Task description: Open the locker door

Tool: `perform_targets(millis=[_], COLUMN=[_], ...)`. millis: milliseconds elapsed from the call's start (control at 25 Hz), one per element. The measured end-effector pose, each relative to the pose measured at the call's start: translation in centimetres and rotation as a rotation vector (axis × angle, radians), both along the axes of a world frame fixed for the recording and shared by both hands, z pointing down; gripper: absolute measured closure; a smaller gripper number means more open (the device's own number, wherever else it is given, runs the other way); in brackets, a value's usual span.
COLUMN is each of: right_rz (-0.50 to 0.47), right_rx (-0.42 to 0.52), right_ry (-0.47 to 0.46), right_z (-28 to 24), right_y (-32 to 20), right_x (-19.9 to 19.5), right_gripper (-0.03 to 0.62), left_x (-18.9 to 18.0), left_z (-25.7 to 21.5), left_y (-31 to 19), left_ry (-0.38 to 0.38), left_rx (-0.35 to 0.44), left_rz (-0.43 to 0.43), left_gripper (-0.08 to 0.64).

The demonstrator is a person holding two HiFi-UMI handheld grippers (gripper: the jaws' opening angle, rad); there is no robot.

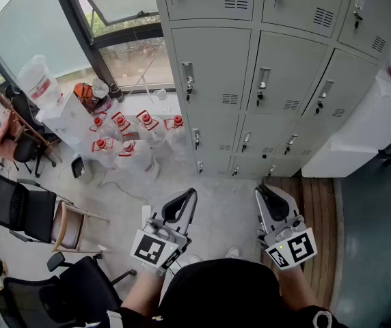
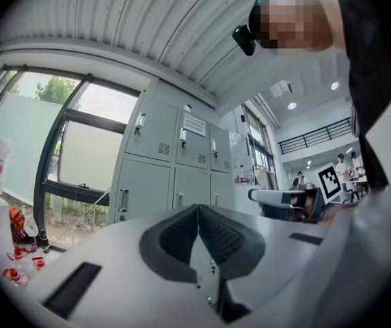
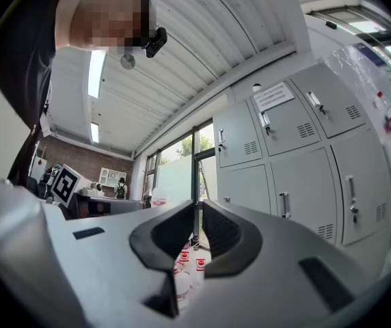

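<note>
Both tongs sit low in front of me, side by side, well apart from the lockers (image 1: 250, 67). Left tongs (image 1: 191, 194): closed, pad tips meeting, nothing in them. Right tongs (image 1: 258, 193): nearly closed, just a thin slit between the pads, empty too. Both point at the grey locker bank, tilted slightly up. Lockers stand against the wall ahead, several rows, and every door (image 1: 209, 63) I can see is flush shut. Each has an upright handle (image 1: 188, 80) near one edge and a vent low down. Neither tongs touches a door or handle. Left of the lockers there's a cluster of red-capped bottles (image 1: 124, 142) on the floor (image 1: 223, 210) under the window (image 1: 38, 26), with chairs (image 1: 24, 214) further left. In the right gripper view the bottles show through the slit.
</note>
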State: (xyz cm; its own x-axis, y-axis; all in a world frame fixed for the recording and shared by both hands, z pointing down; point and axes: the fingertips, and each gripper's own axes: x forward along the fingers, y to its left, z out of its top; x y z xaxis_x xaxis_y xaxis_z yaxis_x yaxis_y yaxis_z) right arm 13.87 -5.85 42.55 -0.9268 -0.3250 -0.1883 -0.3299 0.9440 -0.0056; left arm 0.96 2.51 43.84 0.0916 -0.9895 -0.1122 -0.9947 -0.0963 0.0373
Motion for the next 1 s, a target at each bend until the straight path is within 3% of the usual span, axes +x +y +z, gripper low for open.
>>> perform_targets(millis=[160,480,1000], right_rz=[-0.006,-0.021,-0.067], right_rx=[0.000,0.001,-0.073], right_ry=[-0.005,-0.013,-0.065], right_z=[-0.1,0.0,1.5], right_y=[-0.3,-1.6,-7.0], right_x=[-0.2,0.2,2.3], right_gripper=[0.537,0.537,0.535], left_x=[-0.5,0.1,1.8], left_z=[0.9,0.4,1.7], left_y=[0.0,-1.5,-5.7], left_ry=[0.000,-0.018,-0.003], left_rx=[-0.039,-0.025,-0.061], left_rz=[-0.014,-0.019,-0.077], left_gripper=[0.537,0.537,0.537])
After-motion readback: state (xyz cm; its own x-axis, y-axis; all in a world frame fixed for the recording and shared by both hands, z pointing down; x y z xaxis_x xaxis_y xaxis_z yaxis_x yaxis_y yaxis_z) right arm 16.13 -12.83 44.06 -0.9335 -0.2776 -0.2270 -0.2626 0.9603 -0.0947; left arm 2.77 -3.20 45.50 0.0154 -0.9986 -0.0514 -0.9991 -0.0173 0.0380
